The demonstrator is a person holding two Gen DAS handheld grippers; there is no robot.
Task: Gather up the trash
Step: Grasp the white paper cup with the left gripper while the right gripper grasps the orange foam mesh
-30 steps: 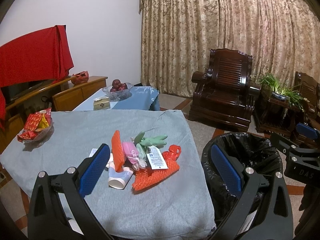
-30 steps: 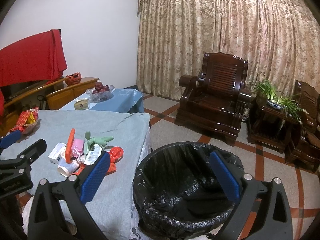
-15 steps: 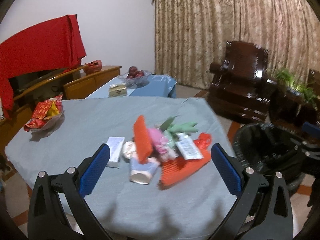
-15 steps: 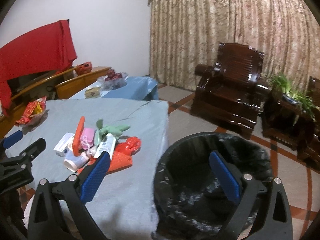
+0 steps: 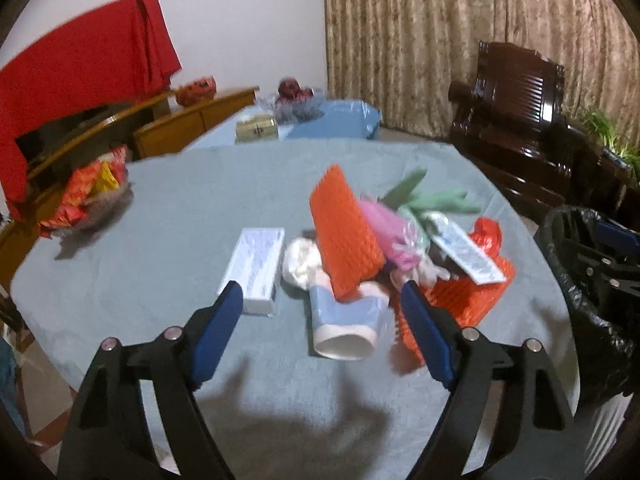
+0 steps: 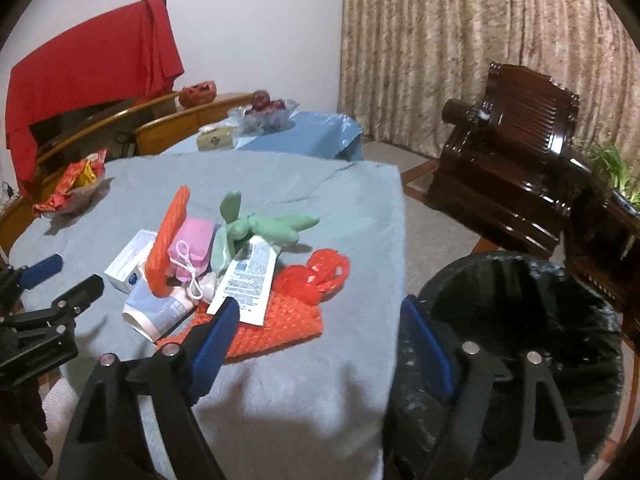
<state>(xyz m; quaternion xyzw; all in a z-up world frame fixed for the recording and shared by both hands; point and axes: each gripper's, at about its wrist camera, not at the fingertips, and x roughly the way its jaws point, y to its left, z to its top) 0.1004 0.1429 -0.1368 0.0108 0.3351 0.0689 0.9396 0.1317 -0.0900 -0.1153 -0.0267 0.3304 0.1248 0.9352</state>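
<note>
Left view motion-blurred, trash pile (image 5: 384, 256) details smeared, paper cup (image 5: 346, 322) just ahead between left gripper (image 5: 324, 322) fingers, spread wide, empty, right gripper (image 6: 320, 334) likewise agape, empty, bin (image 6: 516, 344) ahead-right.

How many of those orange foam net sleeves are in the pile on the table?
2. One orange foam net sleeve stands on edge, leaning at the pile's left; the other orange foam sleeve lies flat under the white leaflet. The pile may hide more.

Grey-clothed table (image 6: 328, 216) bears a trash pile (image 6: 224, 264) and snack bowl (image 6: 76, 192).
</note>
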